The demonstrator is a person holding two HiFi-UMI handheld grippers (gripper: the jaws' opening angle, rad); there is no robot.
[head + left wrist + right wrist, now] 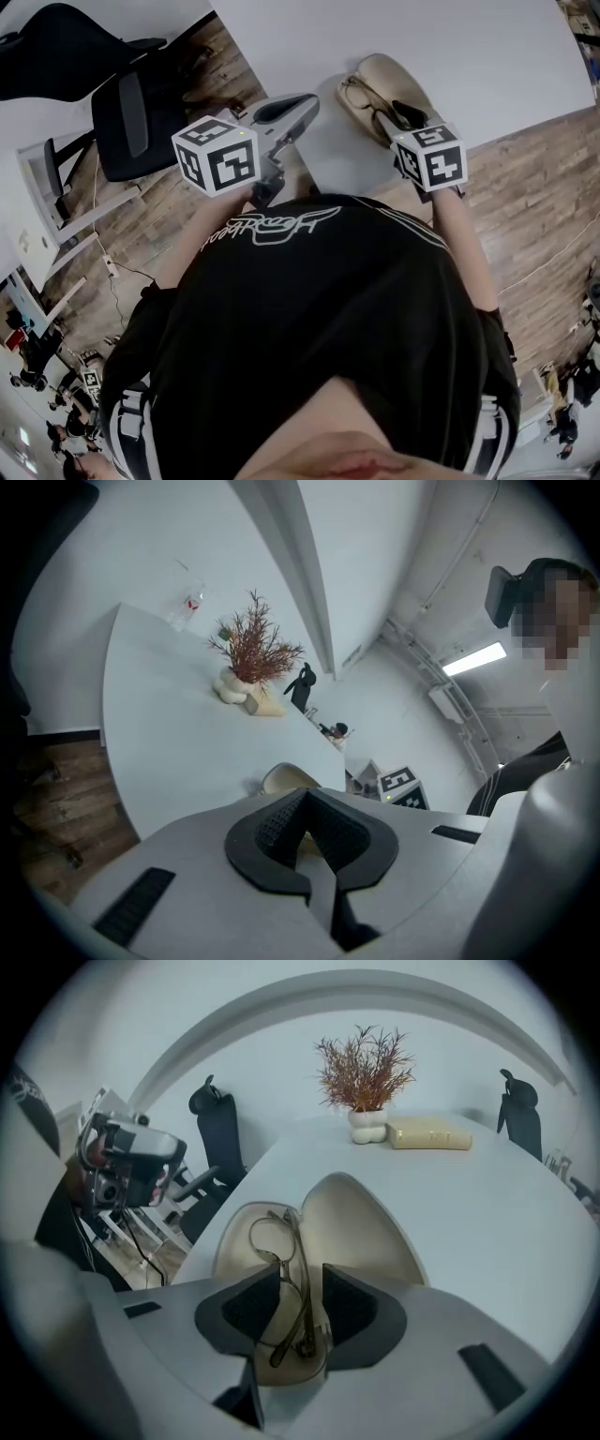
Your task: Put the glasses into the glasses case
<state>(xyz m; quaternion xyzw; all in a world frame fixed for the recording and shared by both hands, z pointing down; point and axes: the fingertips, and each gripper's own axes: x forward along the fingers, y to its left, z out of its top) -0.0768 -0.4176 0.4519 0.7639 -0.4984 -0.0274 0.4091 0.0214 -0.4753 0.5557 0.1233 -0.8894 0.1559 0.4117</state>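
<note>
A cream glasses case (pixel 361 1227) lies open on the white table (pixel 469 56), near its front edge. Thin-framed glasses (pixel 281 1241) lie folded in the left half of the case, also seen from the head view as glasses (pixel 357 94) in the case (pixel 380 73). My right gripper (pixel 300 1281) hovers over the near end of the case, tilted down. It is open, and the glasses' temple runs through the gap without touching either pad. My left gripper (pixel 296 105) is held to the left of the case, shut and empty, with the case (pixel 284 778) just beyond its tips (pixel 305 810).
A dried plant in a white vase (pixel 367 1087) and a flat cream box (pixel 429 1134) stand at the far end of the table. Black office chairs (pixel 131 108) stand on the wooden floor left of the table. The table's front edge runs close to the person's body.
</note>
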